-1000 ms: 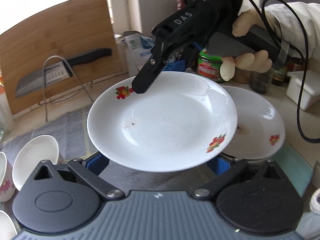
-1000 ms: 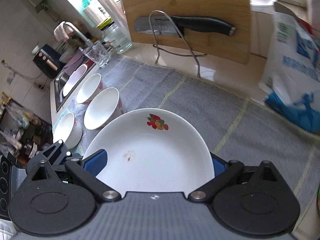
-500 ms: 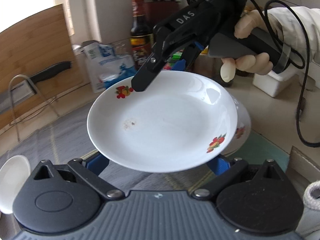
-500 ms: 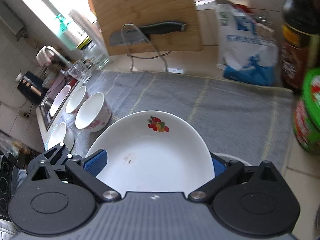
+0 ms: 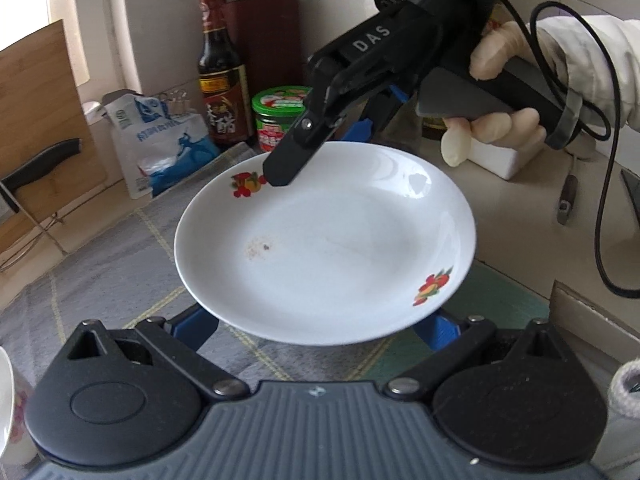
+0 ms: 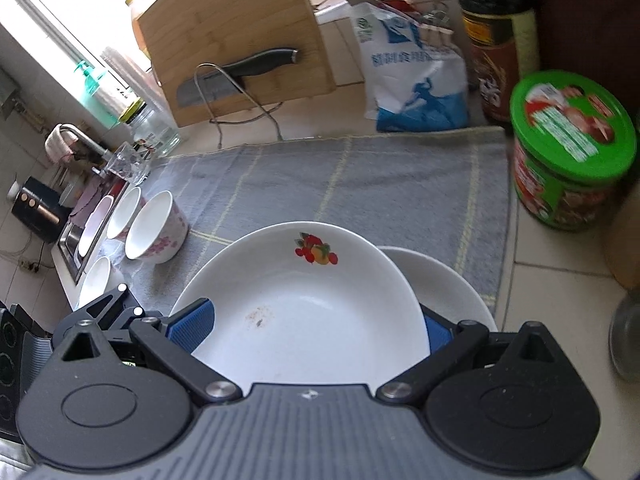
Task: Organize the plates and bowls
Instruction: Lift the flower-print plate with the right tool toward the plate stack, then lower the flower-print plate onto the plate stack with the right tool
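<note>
A white plate with fruit decals [image 5: 332, 248] hangs in the air, gripped at opposite rims. My left gripper [image 5: 316, 326] is shut on its near edge, blue pads on either side. My right gripper [image 5: 324, 148], held by a gloved hand [image 5: 500, 128], clamps the far rim; in the right wrist view the plate [image 6: 304, 312] fills the space between the right gripper's [image 6: 314, 324] pads. A second white plate [image 6: 448, 288] lies just below and to the right, at the grey mat's [image 6: 360, 184] corner. Several white bowls [image 6: 154, 228] stand at the mat's left end.
A bamboo cutting board [image 6: 240, 40] with a knife [image 6: 256, 68] on a wire rack stands at the back. A blue-white bag [image 6: 412, 64], a dark sauce bottle [image 6: 496, 40] and a green-lidded jar [image 6: 568, 148] line the right. A sink [image 6: 76, 232] lies far left.
Both grippers carried the plate rightward along the mat. The cutting board and bowls slid left in view, and the second plate now lies directly beneath the held one.
</note>
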### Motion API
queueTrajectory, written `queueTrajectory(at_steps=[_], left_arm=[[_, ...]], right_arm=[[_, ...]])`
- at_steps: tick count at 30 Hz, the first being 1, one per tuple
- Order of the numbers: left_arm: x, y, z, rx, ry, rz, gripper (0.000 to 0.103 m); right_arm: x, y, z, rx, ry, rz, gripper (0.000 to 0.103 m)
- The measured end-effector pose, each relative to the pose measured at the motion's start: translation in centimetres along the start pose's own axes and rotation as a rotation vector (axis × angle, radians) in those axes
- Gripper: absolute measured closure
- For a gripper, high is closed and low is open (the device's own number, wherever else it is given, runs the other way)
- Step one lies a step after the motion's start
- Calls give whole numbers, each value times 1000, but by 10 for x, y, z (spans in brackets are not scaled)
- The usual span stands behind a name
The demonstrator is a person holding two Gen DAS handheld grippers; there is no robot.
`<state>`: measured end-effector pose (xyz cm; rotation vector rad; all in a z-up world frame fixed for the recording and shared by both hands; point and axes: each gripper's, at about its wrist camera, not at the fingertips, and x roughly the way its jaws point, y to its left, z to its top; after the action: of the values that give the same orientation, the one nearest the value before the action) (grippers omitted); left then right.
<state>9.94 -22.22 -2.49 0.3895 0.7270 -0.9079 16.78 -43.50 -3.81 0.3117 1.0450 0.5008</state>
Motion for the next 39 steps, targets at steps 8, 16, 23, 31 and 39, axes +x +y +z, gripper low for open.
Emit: queueTrajectory(at_steps=[8,16,23,31,39], left_arm=[[10,-7,5,19,28,-18,1],[18,-10,8,24,52,-26,1],[22,-10,10,21,64,-36,1],[27,-8,11,10,72,-54,1],[29,-7,11,8,72,-72,1]], right_arm=[[1,-16,-11,45,-2,-2,0],[1,-26,-16,71,-4,2,0],[3,-31,-18,88,1,-1,0],[-1,-34,-22,101,-3,-20,0],[-11,-35,-27,125,-23,-43,0]])
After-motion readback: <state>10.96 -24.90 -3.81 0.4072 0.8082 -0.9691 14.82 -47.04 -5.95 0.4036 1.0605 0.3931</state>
